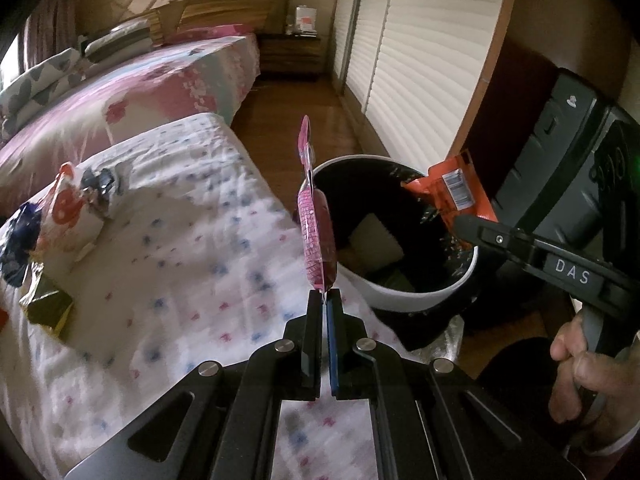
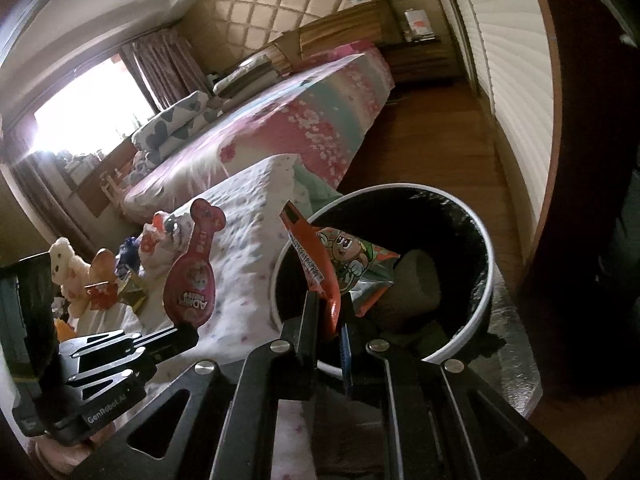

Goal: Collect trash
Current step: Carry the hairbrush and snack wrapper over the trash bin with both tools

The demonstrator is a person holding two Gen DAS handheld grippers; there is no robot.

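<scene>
The left tool (image 1: pixel 324 294) is pinching a pink wrapper (image 1: pixel 316 236) upright at the bed's (image 1: pixel 192 208) edge, just left of the bin (image 1: pixel 424 292). Farther right, the right tool (image 2: pixel 330 308) is gripping an orange packet (image 2: pixel 320 264) over the bin's mouth. Dropping is under way; next, I judge, both should be opening above the bin.
</scene>
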